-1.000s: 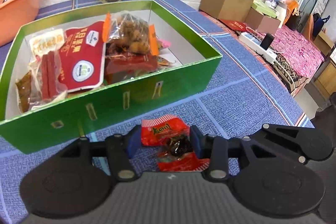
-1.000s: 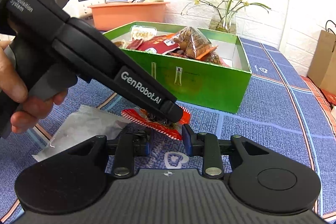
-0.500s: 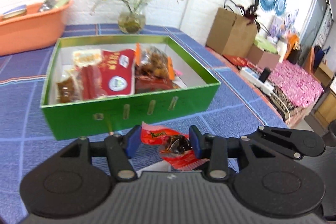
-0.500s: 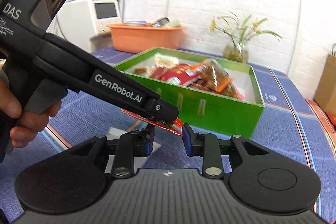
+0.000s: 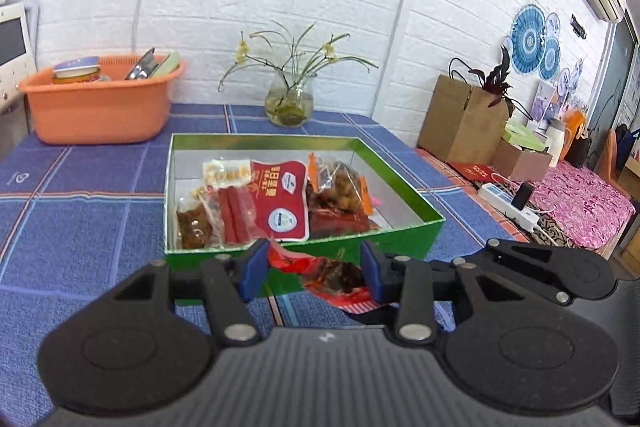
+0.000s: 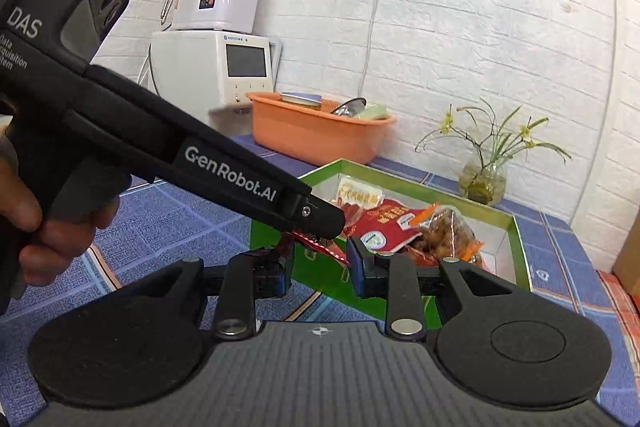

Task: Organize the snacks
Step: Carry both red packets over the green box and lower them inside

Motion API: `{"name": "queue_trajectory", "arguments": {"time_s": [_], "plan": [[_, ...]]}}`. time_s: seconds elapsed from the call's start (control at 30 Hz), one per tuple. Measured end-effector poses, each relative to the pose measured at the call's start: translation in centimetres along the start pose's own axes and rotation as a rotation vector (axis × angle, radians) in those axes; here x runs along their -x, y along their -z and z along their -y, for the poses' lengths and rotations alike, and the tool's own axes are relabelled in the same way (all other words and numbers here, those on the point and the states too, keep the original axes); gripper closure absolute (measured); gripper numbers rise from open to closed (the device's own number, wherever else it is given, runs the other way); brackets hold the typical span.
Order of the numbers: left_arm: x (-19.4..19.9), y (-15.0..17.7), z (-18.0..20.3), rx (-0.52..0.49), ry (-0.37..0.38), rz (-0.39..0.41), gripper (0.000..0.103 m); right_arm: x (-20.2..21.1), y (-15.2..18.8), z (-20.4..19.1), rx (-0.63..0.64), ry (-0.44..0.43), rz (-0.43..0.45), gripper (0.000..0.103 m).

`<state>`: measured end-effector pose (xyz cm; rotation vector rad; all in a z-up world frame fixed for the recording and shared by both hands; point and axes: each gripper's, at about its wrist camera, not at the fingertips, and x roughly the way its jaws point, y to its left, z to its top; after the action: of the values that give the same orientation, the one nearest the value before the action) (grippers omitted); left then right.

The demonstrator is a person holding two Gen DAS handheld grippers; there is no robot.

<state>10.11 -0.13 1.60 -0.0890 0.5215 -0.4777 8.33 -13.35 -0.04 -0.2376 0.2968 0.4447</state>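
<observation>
Jaws of the left gripper (image 5: 314,269) are clenched on a red snack packet (image 5: 324,275), its blue pads (image 5: 253,269) pressing the wrapper from both sides; the packet hangs clear of the tablecloth, just in front of the near wall of the green box (image 5: 304,251); the right gripper (image 6: 318,269) has its jaws parted with nothing between them, and in its view the left gripper's black nose sits just above that gap with the packet's red edge (image 6: 320,247) showing under it; inside the box lie a red pouch (image 5: 282,205), red sausage sticks (image 5: 234,213), a brown sachet (image 5: 194,229), a pale biscuit pack (image 5: 226,173) and an orange-trimmed bag of brown snacks (image 5: 340,187); the box stands on a blue checked tablecloth (image 5: 80,195); behind it stand a glass vase of flowers (image 5: 289,99) and, to the left, an orange basin (image 5: 100,99); white appliances (image 6: 216,67) stand against the brick wall beyond the basin.
</observation>
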Motion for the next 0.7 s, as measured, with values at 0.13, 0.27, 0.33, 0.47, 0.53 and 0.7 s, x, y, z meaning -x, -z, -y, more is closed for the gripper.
{"name": "queue_trajectory", "arguments": {"time_s": [0.13, 0.27, 0.33, 0.47, 0.53, 0.7], "plan": [[-0.2, -1.0, 0.0, -0.011, -0.001, 0.017, 0.064, -0.2, -0.6, 0.2, 0.026, 0.016, 0.029, 0.051], [-0.9, -2.6, 0.2, -0.037, -0.006, 0.028, 0.063, -0.8, -1.4, 1.3, 0.016, 0.025, 0.053, 0.052], [-1.4, -3.6, 0.2, -0.046, -0.007, 0.035, 0.063, -1.1, -1.8, 1.8, 0.008, 0.032, 0.066, 0.051], [-2.9, -5.5, -0.1, -0.049, -0.01, 0.038, 0.063, -2.2, -2.6, 3.4, -0.021, 0.042, 0.092, 0.052], [-3.7, -6.4, -0.2, -0.055, -0.022, 0.036, 0.063, -2.9, -2.9, 4.2, -0.044, 0.039, 0.097, 0.052], [-6.3, -8.2, -0.8, -0.056, -0.084, 0.044, 0.063, -5.6, -3.3, 6.0, -0.095, 0.02, 0.134, 0.051]]}}
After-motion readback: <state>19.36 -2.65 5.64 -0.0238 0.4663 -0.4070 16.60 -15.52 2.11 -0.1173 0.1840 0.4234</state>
